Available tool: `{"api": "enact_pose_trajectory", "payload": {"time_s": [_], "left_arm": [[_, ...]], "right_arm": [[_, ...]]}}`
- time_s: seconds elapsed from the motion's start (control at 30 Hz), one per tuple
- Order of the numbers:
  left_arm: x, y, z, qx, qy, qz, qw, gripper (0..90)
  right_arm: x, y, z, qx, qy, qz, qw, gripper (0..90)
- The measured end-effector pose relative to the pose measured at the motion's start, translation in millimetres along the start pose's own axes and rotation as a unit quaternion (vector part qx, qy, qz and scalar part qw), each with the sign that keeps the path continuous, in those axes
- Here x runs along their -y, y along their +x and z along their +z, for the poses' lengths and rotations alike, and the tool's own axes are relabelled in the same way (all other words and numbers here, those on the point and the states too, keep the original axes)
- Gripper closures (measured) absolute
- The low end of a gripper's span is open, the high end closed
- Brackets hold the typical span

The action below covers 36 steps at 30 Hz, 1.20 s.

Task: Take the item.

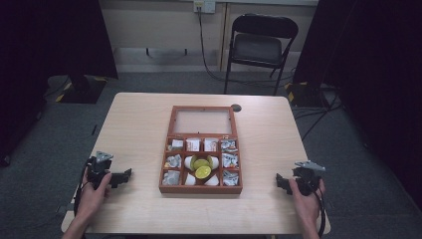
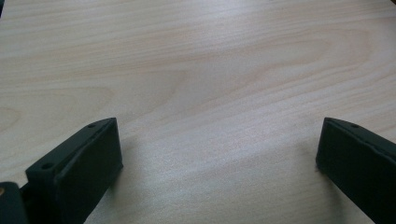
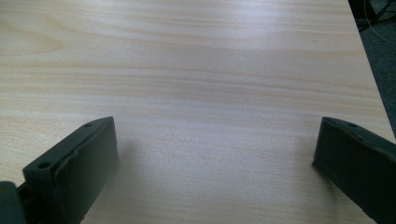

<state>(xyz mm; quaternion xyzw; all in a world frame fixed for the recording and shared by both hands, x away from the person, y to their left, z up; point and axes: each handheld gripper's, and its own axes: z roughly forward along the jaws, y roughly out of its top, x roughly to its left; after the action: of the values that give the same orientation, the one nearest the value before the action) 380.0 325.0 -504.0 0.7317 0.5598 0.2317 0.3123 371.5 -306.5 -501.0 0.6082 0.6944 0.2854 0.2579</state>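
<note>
A wooden compartment box lies in the middle of the table with its glass lid folded back. Its middle cells hold white cups and two lime-green round pieces; the outer cells hold small wrapped packets. My left gripper rests on the table left of the box, held by a hand, jaws wide apart over bare wood. My right gripper rests near the table's right front edge, also held by a hand, jaws wide apart with nothing between them.
The light wooden table has a small dark cable hole behind the box. A black folding chair stands beyond the table. Cables run across the grey floor at right. The table's right edge lies close to my right gripper.
</note>
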Motion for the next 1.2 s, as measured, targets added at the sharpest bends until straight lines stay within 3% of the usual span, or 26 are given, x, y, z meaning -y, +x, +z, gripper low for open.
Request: {"api": "enact_pose_trajectory", "payload": {"time_s": [0.33, 0.37, 0.4, 0.5, 0.63, 0.8, 1.2], "left_arm": [[-0.1, 0.0, -0.1, 0.001, 0.001, 0.000, 1.0000, 0.0], [-0.1, 0.0, -0.2, 0.001, 0.002, 0.000, 1.0000, 0.0], [-0.1, 0.0, -0.2, 0.001, 0.001, 0.000, 1.0000, 0.0], [-0.1, 0.0, -0.2, 0.001, 0.001, 0.000, 1.0000, 0.0], [-0.1, 0.0, -0.2, 0.001, 0.002, 0.000, 1.0000, 0.0], [-0.1, 0.0, -0.1, 0.001, 0.001, 0.000, 1.0000, 0.0], [-0.1, 0.1, -0.4, 0.001, 0.002, 0.001, 1.0000, 0.0]], "right_arm": [[-0.5, 0.9, -1.6, -0.008, 0.003, -0.007, 0.9999, 2.2], [-1.1, 1.6, -3.8, -0.012, 0.000, -0.005, 0.9999, 12.1], [-1.7, 1.3, -5.2, -0.012, -0.003, -0.004, 0.9999, 16.1], [-2.3, -1.0, -7.4, -0.024, 0.001, 0.007, 0.9997, 15.4], [-2.8, -1.3, -10.7, -0.020, -0.005, 0.005, 0.9998, 14.8], [-3.7, 0.7, -12.7, -0.041, -0.001, 0.006, 0.9991, 17.1], [-11.2, 22.2, -20.1, -0.070, -0.023, -0.034, 0.9967, 19.7]]}}
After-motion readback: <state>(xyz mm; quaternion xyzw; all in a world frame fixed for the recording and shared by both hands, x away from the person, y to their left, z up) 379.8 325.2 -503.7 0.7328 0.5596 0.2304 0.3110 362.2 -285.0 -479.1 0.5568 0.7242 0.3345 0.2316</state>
